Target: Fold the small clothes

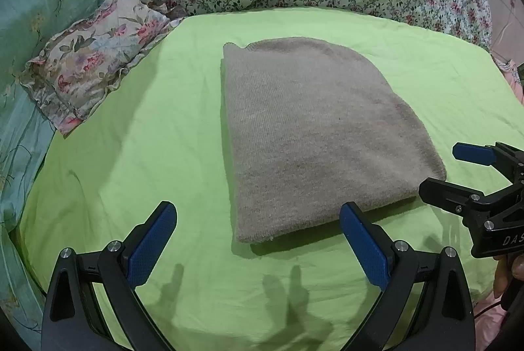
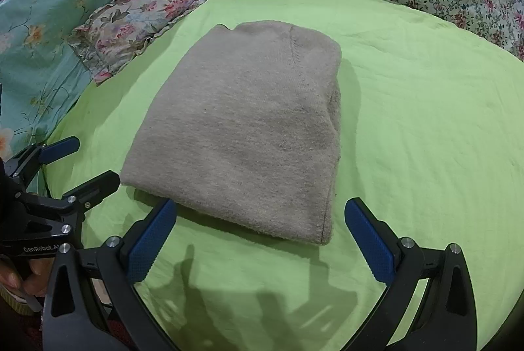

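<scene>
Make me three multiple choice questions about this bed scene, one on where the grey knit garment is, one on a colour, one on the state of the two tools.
1. Where does the grey knit garment lie?
A. on the green sheet
B. on the ruffled floral pillow
C. held up in the air

2. What colour are the tool pads?
A. red
B. blue
C. yellow

3. How do the left tool and the right tool stand?
A. both shut on the garment
B. one open, one shut
C. both open, holding nothing

Answers:
1 A, the folded garment rests flat in the middle of the sheet, apart from the pillow.
2 B, textured blue pads line the black fingers in both views.
3 C, each tool's fingers are spread wide just short of the garment's near edge, with no cloth between them.
</scene>
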A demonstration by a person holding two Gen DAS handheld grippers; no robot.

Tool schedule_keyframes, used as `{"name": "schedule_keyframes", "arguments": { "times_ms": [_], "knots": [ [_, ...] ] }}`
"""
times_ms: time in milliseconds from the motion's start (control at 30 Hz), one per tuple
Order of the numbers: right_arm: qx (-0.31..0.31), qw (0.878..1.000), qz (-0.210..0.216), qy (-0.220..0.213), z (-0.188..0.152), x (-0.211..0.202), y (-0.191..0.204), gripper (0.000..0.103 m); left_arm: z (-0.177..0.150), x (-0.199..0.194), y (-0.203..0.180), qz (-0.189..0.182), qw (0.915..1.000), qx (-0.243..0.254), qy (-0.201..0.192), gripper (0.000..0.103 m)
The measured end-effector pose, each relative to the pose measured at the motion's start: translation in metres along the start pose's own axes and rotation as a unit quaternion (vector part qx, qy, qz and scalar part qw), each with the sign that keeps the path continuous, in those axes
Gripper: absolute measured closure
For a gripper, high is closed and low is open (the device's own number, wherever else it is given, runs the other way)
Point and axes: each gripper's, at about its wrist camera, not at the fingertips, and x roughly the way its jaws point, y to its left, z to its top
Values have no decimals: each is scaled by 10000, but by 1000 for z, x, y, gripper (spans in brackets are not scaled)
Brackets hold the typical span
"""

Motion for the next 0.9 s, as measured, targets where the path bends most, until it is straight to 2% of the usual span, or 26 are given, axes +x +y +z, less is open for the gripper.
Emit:
{"name": "schedule_keyframes", "arguments": {
  "times_ms": [900],
  "knots": [
    [0, 10000, 4, -14, 1, -1, 1, 1, 4, 0, 0, 16, 10000, 9, -20, 3]
  ]
}}
